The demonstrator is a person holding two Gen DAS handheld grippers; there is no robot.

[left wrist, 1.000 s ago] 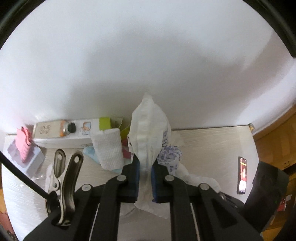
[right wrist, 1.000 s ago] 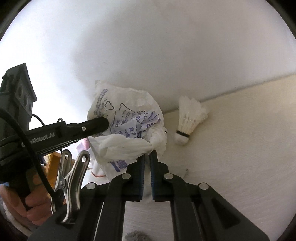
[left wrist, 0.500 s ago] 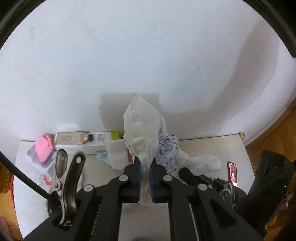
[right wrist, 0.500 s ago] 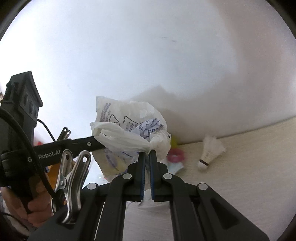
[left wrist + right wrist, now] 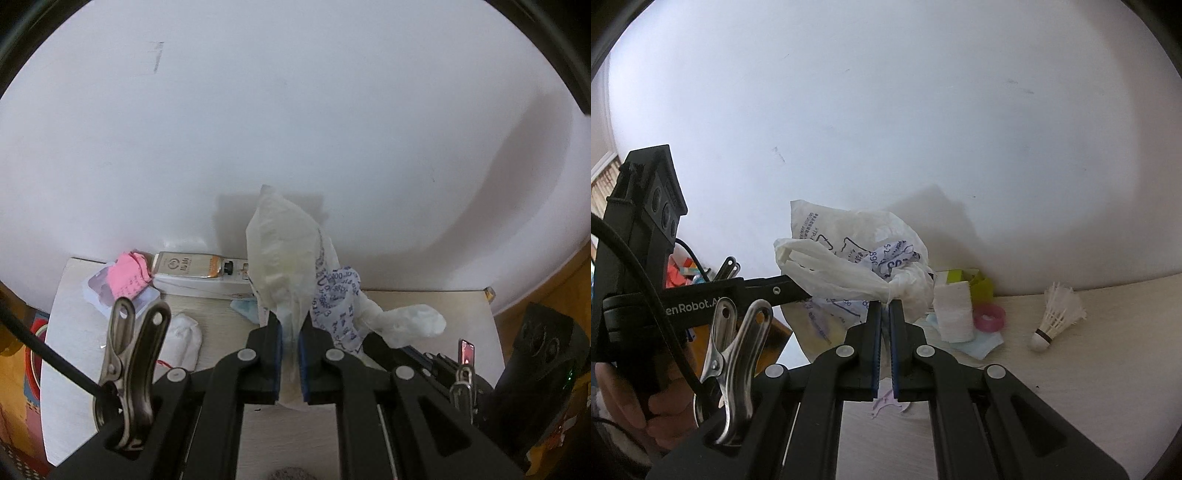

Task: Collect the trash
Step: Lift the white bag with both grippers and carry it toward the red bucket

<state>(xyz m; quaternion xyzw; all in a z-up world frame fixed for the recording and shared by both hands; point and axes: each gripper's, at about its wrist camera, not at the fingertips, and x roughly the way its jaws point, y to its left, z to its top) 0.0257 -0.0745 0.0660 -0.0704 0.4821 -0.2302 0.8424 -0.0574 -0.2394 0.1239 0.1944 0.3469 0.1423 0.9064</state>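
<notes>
- Fingers (image 5: 275, 343) of the left gripper (image 5: 290, 354) are pinching a fold of the white plastic bag (image 5: 284, 258), pads pressed tight on the thin film, seen at the six o'clock middle of the left wrist view.
- Fingers (image 5: 873, 332) of the right gripper (image 5: 885, 343) are clamping another bunched part of the same bag (image 5: 857, 266), nearly touching each other through the plastic.
- Both grippers are holding the bag up above the table (image 5: 424, 306), with the printed blue lettering crumpled between the two grips.
- In the right wrist view the left gripper is reaching in from nine o'clock, a hand (image 5: 639, 402) wrapping its handle at seven o'clock.
- Lying on the table at four o'clock of the bag in the right wrist view are a folded white tissue (image 5: 953, 314), a pink tape ring (image 5: 989, 318) and a blue scrap (image 5: 979, 343), close together.
- A shuttlecock (image 5: 1054, 315) is lying at three o'clock, well apart from the bag.
- In the left wrist view a long box (image 5: 192, 275) is sitting against the wall at ten o'clock of the bag, with a pink paper (image 5: 127, 277) just beside it.
</notes>
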